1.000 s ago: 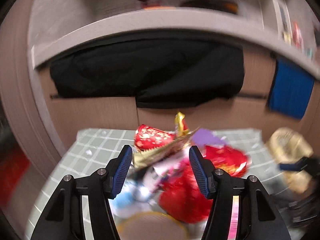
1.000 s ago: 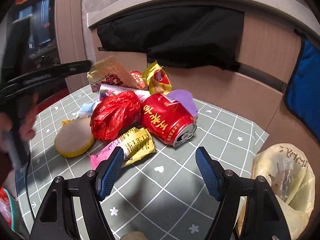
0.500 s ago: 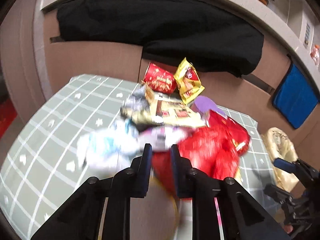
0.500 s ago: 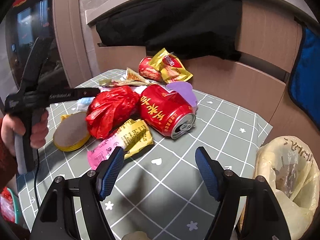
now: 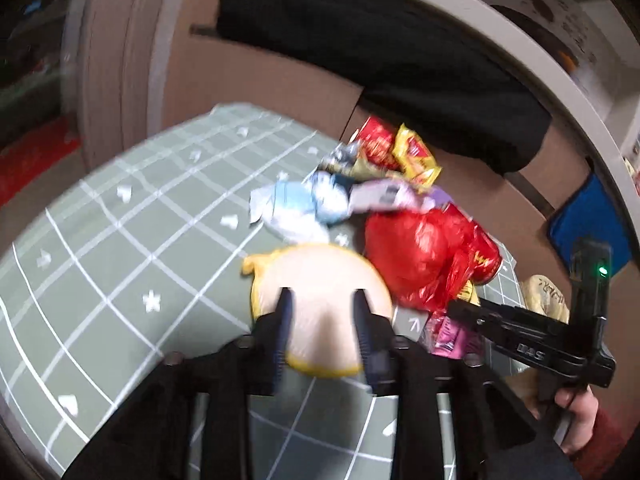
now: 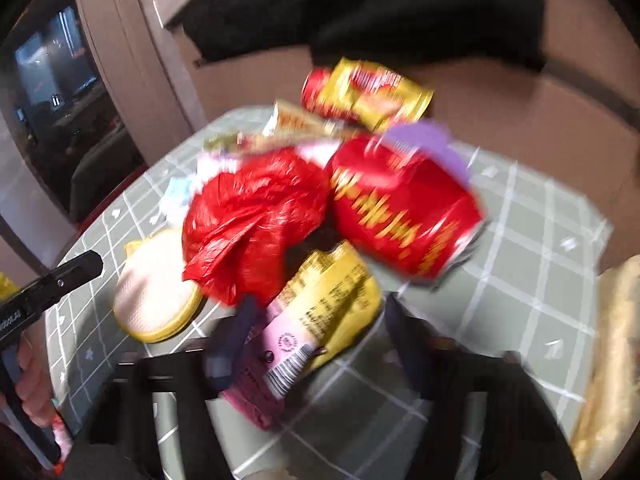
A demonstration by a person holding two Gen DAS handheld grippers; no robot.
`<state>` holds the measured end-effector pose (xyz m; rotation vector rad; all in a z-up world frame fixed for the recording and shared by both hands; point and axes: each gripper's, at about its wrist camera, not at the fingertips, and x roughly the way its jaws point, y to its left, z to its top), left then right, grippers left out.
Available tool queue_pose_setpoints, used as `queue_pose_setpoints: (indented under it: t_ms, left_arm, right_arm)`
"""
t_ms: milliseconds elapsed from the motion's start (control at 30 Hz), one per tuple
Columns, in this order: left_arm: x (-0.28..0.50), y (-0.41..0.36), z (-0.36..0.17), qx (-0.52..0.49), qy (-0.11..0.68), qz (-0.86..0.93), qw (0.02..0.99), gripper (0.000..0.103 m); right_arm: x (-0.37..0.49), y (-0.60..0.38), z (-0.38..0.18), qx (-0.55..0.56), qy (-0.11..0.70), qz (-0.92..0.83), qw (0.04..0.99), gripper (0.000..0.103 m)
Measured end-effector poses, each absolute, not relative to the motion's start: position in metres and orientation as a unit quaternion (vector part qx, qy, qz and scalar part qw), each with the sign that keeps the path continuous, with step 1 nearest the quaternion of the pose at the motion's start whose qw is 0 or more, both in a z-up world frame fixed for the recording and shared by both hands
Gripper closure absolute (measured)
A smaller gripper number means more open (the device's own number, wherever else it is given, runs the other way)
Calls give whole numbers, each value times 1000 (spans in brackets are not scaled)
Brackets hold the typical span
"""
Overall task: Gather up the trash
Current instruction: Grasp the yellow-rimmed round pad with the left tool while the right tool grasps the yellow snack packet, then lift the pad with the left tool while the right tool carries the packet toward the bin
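Our right gripper [image 6: 316, 320], jaws just narrowed, straddles the wrapper [image 6: 320, 312]; whether its pads press we cannot tell. The wrapper, crinkled yellow-and-pink film, lies on the table [image 6: 532, 256], long axis running from us toward the can [image 6: 404, 208]. Our left gripper [image 5: 322, 312], jaws half-spread after reopening, now frames the round pad [image 5: 320, 280], pale with yellow rim, without pressing it.

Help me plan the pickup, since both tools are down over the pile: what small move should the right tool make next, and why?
Probably ease the right tool down and close on the pink and yellow wrapper. Its jaws have just been narrowing and the wrapper already lies between them, though blur hides any contact. It is the nearest piece, in front of the red can and red plastic bag.
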<state>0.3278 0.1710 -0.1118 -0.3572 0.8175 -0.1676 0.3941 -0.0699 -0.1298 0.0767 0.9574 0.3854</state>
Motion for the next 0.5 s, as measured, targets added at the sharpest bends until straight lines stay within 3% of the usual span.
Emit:
queue_pose_setpoints:
  t_ms: [100, 500]
  left_arm:
    - [334, 177, -124, -182, 407, -62, 893, 54]
    - [360, 179, -140, -197, 430, -18, 881, 54]
  right_arm:
    - [385, -74, -128, 43, 454, 208, 865, 72]
    - [355, -70, -125, 22, 444, 266, 855, 72]
